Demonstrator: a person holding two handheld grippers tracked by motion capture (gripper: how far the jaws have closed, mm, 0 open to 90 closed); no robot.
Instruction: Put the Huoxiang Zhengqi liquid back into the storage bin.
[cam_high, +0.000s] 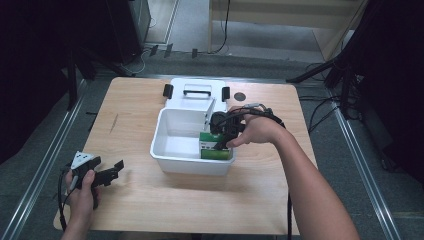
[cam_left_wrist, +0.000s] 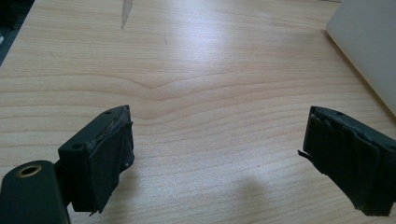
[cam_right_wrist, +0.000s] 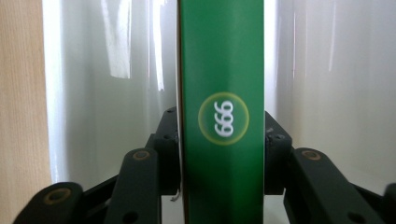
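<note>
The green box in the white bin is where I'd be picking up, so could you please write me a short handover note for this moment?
Right gripper: jaws on both sides of the green cardboard box, which stands on edge inside the white plastic bin, at its right end. Whether the pads still press cannot be told.
Left gripper: open, holding nothing, low over the bare wooden table left of the bin.
White lid with black handle: off, lying behind the bin.
Done: box is in the bin.
Left: probably free the right gripper, then fit the lid.

green box (cam_right_wrist: 222, 116) ends cut off, lower part behind tub wall (cam_high: 192, 164)
</note>
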